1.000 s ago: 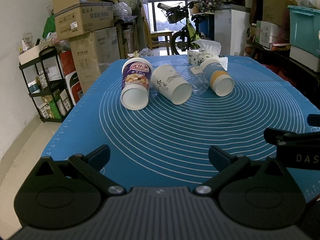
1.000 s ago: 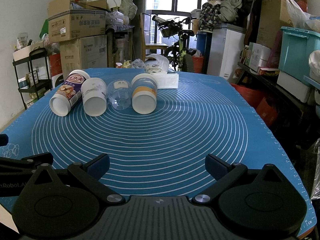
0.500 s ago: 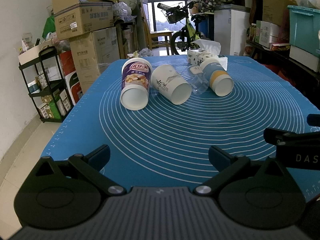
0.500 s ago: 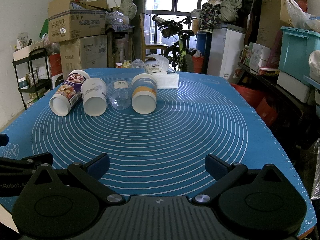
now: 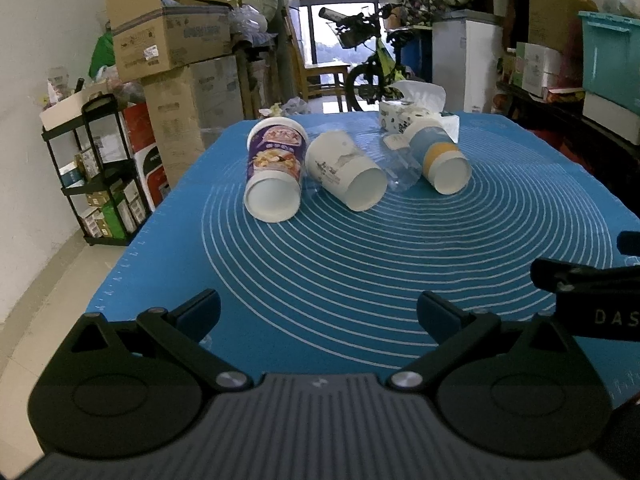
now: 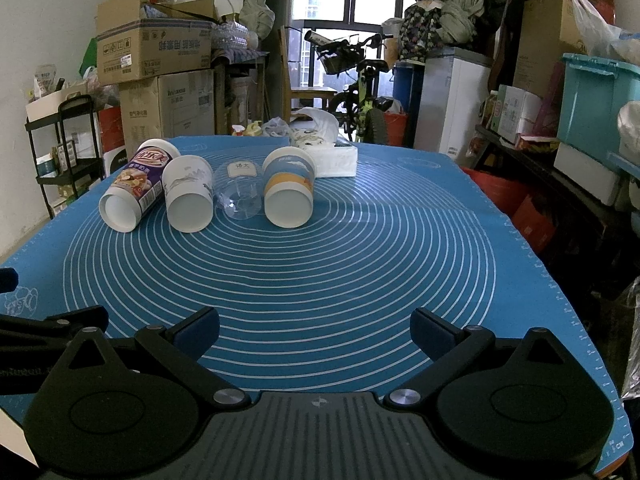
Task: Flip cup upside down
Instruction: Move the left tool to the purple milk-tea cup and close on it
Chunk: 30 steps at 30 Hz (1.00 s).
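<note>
Boxes and a bicycle are seen behind the blue mat. Left of the tissue box, four cups lie touching, mouths forward: purple cup, white cup, clear cup, striped cup. Both left gripper and right gripper are held released, grasping nothing. If one cup is pinched, its neighbours may be rolled away.

Storeroom: white wall, stacked cardboard boxes, black shelf trolley, daylit window, bicycle, teal storage bin.

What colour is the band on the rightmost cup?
Orange-yellow band on a blue cup; right wrist view.
</note>
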Available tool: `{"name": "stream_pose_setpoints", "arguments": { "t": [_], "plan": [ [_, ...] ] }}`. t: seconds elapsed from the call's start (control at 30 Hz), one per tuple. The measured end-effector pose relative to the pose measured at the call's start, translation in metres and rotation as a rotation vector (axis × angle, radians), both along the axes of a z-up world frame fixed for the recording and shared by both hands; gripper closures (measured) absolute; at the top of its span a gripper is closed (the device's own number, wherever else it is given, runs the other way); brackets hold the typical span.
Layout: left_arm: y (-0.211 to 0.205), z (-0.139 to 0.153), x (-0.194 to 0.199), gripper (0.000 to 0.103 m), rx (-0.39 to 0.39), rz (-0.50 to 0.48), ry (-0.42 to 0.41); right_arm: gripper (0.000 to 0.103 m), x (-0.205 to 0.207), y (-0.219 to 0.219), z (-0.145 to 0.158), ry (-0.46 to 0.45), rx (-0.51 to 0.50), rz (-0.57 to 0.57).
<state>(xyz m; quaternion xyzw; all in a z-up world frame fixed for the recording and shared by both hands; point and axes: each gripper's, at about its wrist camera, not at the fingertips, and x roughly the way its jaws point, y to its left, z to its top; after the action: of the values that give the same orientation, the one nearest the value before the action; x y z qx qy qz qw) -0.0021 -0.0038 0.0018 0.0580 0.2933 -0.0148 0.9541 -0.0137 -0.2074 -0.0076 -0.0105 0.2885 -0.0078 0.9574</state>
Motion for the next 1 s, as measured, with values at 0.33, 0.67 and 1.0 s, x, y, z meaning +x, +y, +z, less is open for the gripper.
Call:
{"name": "stream_pose_setpoints", "arguments": {
  "t": [0.33,0.67,1.0],
  "plan": [
    [0.000,0.012,0.012,0.000,-0.015,0.040,-0.001,0.002,0.012,-0.007,0.006,0.012,0.030,0.012],
    [0.009,0.022,0.068,0.000,0.029,0.103,-0.048,0.002,0.039,-0.023,0.033,-0.048,0.044,-0.003],
    [0.033,0.013,0.144,0.000,0.037,0.196,-0.014,0.002,0.053,-0.037,0.026,-0.016,0.061,-0.041]
  ]
}}
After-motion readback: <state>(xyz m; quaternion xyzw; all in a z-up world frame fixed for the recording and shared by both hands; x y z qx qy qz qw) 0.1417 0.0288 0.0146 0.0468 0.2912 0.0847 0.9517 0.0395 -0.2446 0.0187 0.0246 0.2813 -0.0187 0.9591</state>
